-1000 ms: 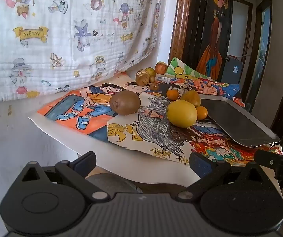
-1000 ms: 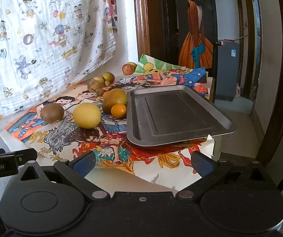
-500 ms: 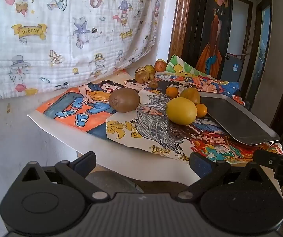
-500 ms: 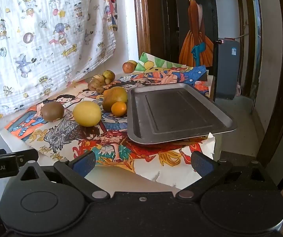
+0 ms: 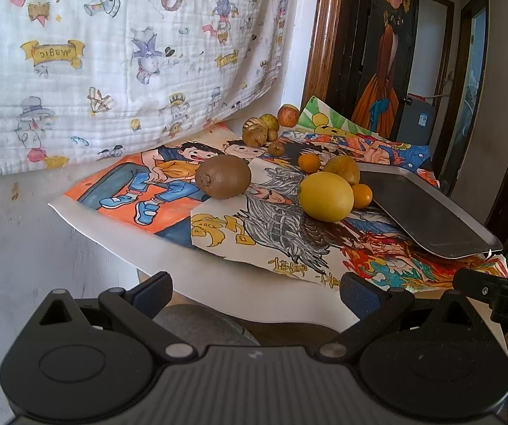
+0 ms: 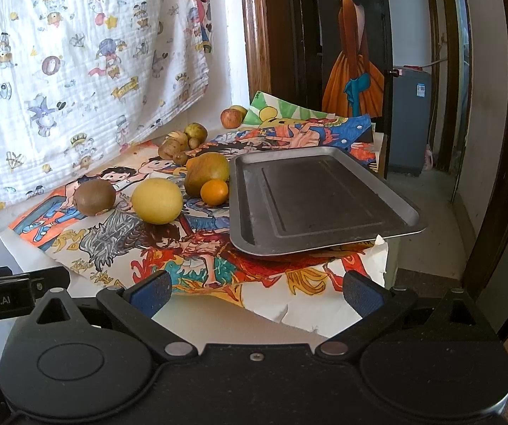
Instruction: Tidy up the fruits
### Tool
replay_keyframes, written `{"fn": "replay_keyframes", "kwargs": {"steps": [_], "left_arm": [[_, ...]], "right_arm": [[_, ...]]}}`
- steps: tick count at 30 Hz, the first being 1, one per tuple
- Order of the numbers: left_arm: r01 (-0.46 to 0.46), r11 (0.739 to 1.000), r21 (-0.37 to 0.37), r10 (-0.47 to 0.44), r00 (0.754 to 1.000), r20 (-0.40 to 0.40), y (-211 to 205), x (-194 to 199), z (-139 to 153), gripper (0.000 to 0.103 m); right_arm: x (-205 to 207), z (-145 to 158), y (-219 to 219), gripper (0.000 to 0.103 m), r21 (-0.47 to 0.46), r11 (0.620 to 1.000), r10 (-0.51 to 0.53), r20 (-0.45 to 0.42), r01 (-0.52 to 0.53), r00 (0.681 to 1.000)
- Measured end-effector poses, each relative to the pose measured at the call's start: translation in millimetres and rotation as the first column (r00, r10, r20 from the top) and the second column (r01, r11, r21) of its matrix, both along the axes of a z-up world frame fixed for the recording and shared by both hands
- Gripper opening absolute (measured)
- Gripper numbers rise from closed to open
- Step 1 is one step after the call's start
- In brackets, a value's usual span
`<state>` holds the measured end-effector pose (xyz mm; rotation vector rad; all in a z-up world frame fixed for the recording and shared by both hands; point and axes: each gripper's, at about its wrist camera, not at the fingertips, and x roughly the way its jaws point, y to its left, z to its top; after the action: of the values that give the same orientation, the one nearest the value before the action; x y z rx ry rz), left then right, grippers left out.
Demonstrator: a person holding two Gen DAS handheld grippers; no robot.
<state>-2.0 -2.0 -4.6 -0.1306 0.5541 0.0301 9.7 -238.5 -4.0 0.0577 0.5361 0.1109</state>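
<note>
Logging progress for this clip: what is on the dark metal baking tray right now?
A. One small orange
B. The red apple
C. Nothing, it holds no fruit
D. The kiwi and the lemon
C. In the right wrist view the baking tray shows only its bare dark surface, while the kiwi, the lemon and the small orange all sit on the drawings to its left.
</note>
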Motion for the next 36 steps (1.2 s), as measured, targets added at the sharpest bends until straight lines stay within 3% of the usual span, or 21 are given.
{"fn": "replay_keyframes", "kwargs": {"steps": [36], "left_arm": [[0.0, 1.0, -0.003, 0.0, 1.0, -0.009, 0.9, 1.6, -1.1, 0.103]], "right_arm": [[1.6, -1.2, 2.1, 0.102, -0.001, 1.0, 0.001, -0.008, -0.001, 1.0]]}}
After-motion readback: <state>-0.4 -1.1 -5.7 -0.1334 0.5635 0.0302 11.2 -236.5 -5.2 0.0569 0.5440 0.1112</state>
